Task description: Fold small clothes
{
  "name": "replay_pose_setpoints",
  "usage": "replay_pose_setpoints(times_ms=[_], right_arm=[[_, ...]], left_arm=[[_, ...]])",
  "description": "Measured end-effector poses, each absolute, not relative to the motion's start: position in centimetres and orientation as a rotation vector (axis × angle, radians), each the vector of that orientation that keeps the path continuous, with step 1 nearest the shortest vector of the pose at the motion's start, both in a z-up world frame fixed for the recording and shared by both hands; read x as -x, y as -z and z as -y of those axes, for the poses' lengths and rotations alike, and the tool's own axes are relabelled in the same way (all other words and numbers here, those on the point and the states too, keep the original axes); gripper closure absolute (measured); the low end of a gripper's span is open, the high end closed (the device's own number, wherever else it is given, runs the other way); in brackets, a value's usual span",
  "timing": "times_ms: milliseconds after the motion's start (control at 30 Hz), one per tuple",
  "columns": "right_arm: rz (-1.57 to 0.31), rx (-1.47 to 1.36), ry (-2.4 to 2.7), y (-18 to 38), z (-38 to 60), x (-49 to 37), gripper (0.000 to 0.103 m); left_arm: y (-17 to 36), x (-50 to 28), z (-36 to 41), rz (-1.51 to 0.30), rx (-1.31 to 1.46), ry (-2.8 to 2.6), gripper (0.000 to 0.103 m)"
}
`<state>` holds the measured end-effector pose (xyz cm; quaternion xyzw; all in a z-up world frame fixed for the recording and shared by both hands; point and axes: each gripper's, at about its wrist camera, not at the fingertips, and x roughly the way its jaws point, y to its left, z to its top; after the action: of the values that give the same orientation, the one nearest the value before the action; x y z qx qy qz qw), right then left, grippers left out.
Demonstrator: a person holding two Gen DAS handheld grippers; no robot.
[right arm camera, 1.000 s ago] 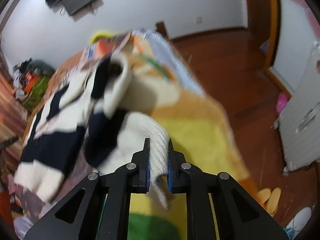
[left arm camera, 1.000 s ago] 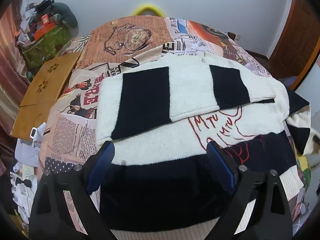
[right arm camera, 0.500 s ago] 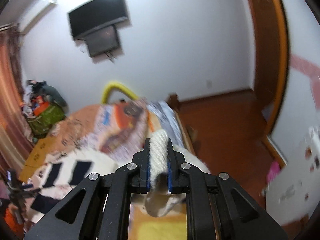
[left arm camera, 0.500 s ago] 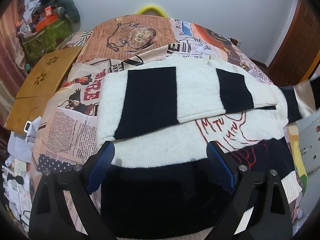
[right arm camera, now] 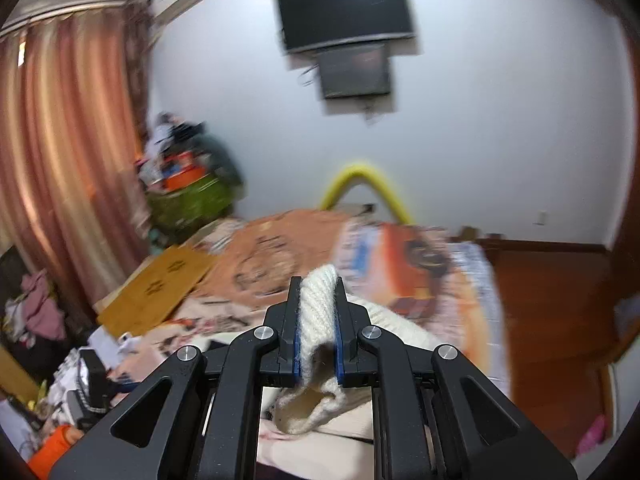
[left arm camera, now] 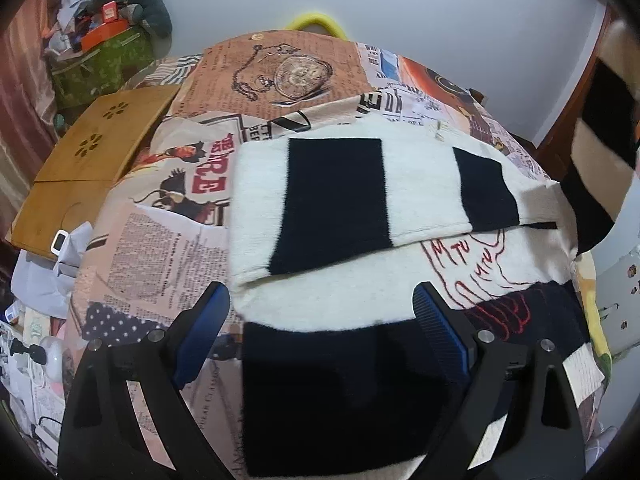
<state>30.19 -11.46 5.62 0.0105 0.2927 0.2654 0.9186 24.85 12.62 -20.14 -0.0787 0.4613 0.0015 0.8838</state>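
A cream and black striped knit sweater [left arm camera: 360, 280] with red line stitching lies on the printed bedspread [left arm camera: 160, 240] in the left wrist view. One sleeve [left arm camera: 340, 200] is folded across its chest. My left gripper [left arm camera: 320, 312] hovers open over the sweater's lower black band, nothing between its fingers. The other sleeve [left arm camera: 600, 128] is lifted in the air at the right edge. In the right wrist view my right gripper [right arm camera: 318, 304] is shut on that sleeve's cream ribbed cuff [right arm camera: 318, 312], high above the bed. The rest of the sweater is hidden below it there.
A wooden board [left arm camera: 92, 160] lies at the bed's left side, with a cluttered green bag [left arm camera: 104, 56] beyond it. A yellow hoop [right arm camera: 360, 184] rises behind the bed. A wall TV [right arm camera: 344, 12], a curtain [right arm camera: 60, 160] and wooden floor [right arm camera: 552, 300] surround the bed.
My right gripper has risen and swung from the bed's right side toward the middle, carrying the cuff. The right sleeve now hangs lifted. The left gripper drifted slightly left, still open.
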Motion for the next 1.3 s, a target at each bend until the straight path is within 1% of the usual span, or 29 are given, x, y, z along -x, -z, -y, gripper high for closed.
replay_pose_setpoints(times_ms=[100,267,300,333,400,433,467,500,667,733,833,1033,1133,1200,1233,1267,1300], right_arm=[[-0.659,-0.021,-0.613,-3.6,7.7,-31.1,0.092],[-0.808,-0.034,-0.713,2.3,2.1,-32.3,0.09],[-0.84,-0.039,-0.726,3.1,1.5,-32.4,0.087],[-0.887,-0.04,-0.743,4.7,0.6,-32.5,0.086],[-0.943,-0.027,-0.761,5.7,-0.1,-32.1,0.083],[-0.967,-0.023,-0.774,6.2,-0.5,-31.9,0.076],[-0.983,-0.024,-0.787,6.6,-0.6,-31.7,0.072],[-0.982,-0.025,-0.794,6.5,-0.5,-31.3,0.066],[-0.897,-0.026,-0.779,5.1,1.9,-30.2,0.058],[-0.857,-0.018,-0.746,4.5,3.8,-30.0,0.051],[-0.802,0.01,-0.66,4.3,7.5,-29.4,0.049],[-0.809,0.016,-0.463,6.4,16.6,-28.5,0.048],[-0.843,0.024,-0.357,8.6,20.5,-27.9,0.048],[-0.865,0.021,-0.309,9.6,22.3,-27.7,0.048],[-0.883,0.009,-0.284,10.5,23.4,-27.4,0.048],[-0.899,-0.004,-0.271,11.1,24.1,-27.3,0.048],[-0.917,-0.015,-0.263,11.8,24.8,-27.1,0.048]], left_arm=[[19.9,-24.5,-13.4,-0.95,0.174,-0.012,0.01],[19.7,-24.0,-14.5,-0.946,0.184,-0.035,0.01],[19.7,-23.9,-14.7,-0.947,0.186,-0.039,0.01],[19.8,-23.8,-14.9,-0.95,0.19,-0.043,0.01],[19.8,-23.7,-15.1,-0.954,0.194,-0.048,0.01],[19.8,-23.6,-15.1,-0.956,0.194,-0.049,0.01],[19.9,-23.7,-15.1,-0.958,0.192,-0.05,0.01],[19.9,-23.7,-15.0,-0.959,0.191,-0.052,0.01],[20.0,-24.6,-14.3,-0.972,0.19,-0.039,0.01],[20.1,-25.2,-14.0,-0.973,0.182,-0.031,0.01],[20.4,-26.9,-13.5,-0.98,0.16,-0.019,0.01],[21.7,-31.6,-13.8,-1.027,0.189,-0.006,0.01],[23.2,-34.2,-14.0,-1.081,0.213,-0.01,0.021],[24.4,-35.4,-14.0,-1.124,0.223,-0.013,0.032],[25.3,-36.2,-13.8,-1.15,0.223,-0.03,0.035],[25.7,-36.6,-13.7,-1.152,0.223,-0.047,0.037],[25.8,-36.8,-13.5,-1.14,0.226,-0.051,0.042]])
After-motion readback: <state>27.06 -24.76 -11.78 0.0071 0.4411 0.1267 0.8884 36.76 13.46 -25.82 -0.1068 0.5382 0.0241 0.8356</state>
